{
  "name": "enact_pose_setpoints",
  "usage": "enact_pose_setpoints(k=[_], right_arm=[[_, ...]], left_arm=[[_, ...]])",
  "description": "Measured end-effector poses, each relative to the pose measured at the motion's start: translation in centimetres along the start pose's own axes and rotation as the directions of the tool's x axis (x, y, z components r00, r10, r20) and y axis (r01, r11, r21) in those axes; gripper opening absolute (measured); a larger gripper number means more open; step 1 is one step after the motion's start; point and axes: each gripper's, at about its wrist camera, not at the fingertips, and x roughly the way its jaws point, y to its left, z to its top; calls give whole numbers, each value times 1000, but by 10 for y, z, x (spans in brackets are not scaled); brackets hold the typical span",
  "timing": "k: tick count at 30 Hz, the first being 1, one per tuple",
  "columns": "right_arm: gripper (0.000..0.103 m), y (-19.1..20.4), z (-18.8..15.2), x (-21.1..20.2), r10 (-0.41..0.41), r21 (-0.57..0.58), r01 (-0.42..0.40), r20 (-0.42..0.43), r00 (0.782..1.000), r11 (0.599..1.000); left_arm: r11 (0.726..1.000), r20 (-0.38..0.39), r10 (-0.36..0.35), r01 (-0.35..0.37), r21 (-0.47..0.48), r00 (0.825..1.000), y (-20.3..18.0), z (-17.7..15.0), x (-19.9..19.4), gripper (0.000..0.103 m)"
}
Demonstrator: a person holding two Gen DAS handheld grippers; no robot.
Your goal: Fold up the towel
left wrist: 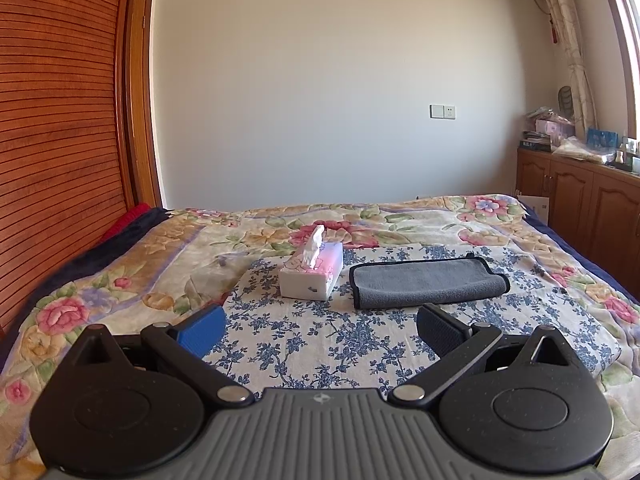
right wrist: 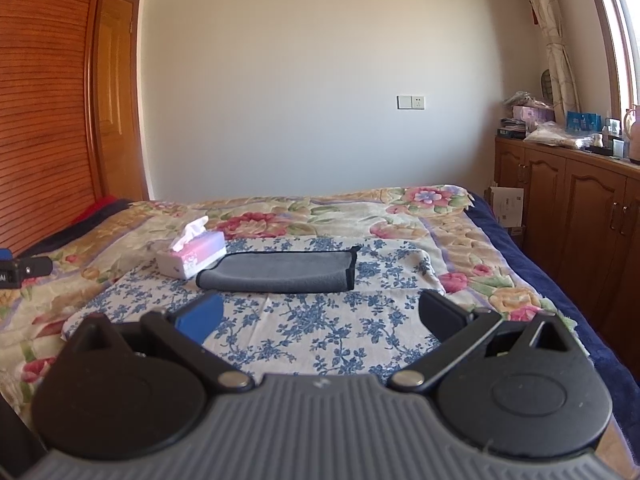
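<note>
A grey towel with black trim (left wrist: 428, 283) lies folded into a long flat strip on a blue-flowered cloth (left wrist: 320, 344) on the bed. It also shows in the right wrist view (right wrist: 280, 272). My left gripper (left wrist: 320, 330) is open and empty, held above the cloth, short of the towel. My right gripper (right wrist: 320, 320) is open and empty, also short of the towel and apart from it.
A pink and white tissue box (left wrist: 312, 274) stands just left of the towel, also in the right wrist view (right wrist: 192, 258). The bed has a floral blanket (left wrist: 120, 280). A wooden headboard (left wrist: 56, 140) is at left, wooden cabinets (right wrist: 572, 208) at right.
</note>
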Motion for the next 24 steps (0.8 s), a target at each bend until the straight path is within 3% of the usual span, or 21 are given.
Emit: enact_pose_setpoints(k=[24], right_arm=[[103,-1,-1,0,-8,6,8,2,1000,1000]], left_arm=[[1000,1,0,0,3,1000,-1,0,-1,103]])
